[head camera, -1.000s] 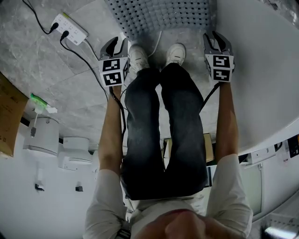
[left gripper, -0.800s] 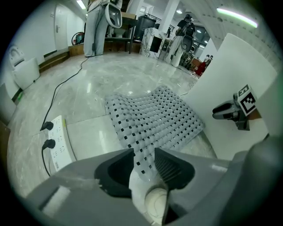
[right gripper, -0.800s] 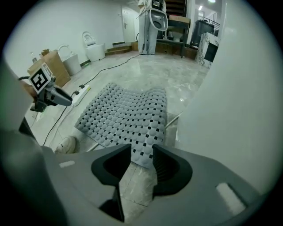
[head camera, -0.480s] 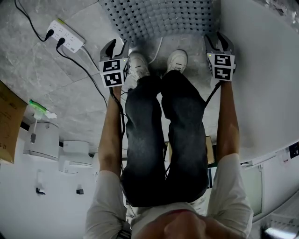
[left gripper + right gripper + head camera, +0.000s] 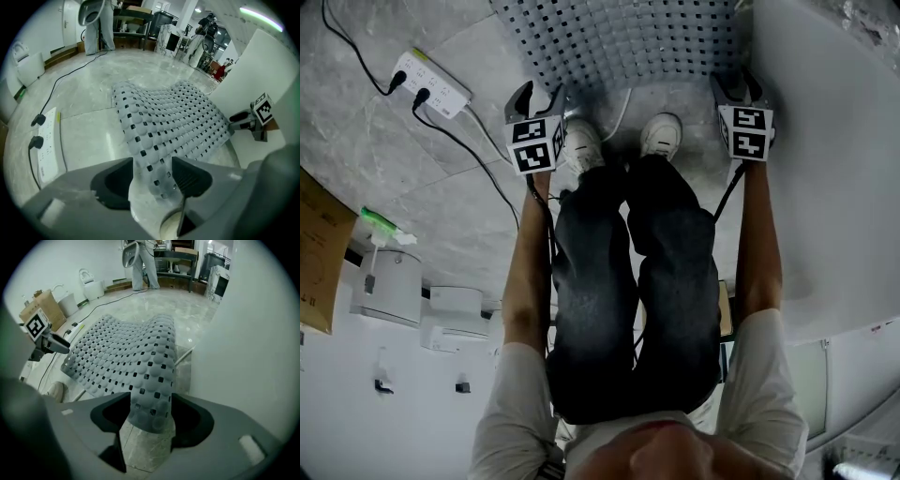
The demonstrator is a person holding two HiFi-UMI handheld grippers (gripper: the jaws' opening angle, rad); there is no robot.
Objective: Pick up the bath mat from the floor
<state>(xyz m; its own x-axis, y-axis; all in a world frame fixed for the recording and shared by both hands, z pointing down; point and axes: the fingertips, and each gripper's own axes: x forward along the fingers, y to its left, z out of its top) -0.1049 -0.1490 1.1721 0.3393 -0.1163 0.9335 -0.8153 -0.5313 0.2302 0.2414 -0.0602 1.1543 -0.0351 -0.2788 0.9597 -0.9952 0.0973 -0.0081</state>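
Now the left tool and the right tool, their spread jaws having just been opening, are straddling the near corners of the bath mat, likely to lift it evenly.

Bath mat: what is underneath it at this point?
Under the bath mat's lifted near corner, grey marbled floor shows. Whatever lies beneath the rest of the mat is covered.
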